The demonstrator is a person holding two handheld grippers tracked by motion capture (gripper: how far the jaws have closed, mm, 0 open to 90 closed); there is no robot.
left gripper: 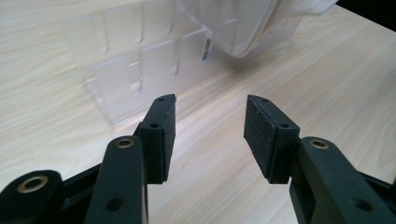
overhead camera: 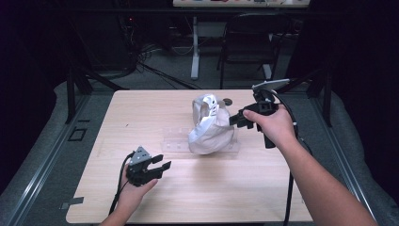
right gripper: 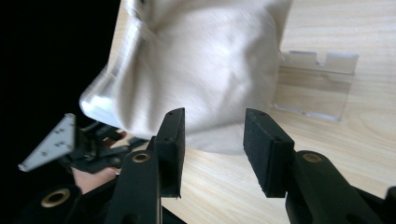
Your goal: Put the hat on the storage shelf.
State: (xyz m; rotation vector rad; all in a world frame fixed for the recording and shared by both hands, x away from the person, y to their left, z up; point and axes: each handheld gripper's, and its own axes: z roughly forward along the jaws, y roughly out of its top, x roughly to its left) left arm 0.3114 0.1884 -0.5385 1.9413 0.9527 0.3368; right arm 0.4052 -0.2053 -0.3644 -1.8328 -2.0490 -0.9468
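the worktop [overhead camera: 197, 188] carries a clear plastic rack [overhead camera: 175, 140], with the white cloth bag [overhead camera: 210, 127] slumped on its 3 o'clock end. right tool [overhead camera: 238, 118] gapes empty beside the bag; left tool [overhead camera: 157, 165] open, idle at 7 o'clock. a nudge could topple it.

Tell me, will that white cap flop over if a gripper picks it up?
Probably. The white cap looks like soft cloth, creased and sagging over the clear plastic stand, so it would likely droop. It seems light for its size. The cloth should grip well between the right gripper's padded fingers, which stand open.
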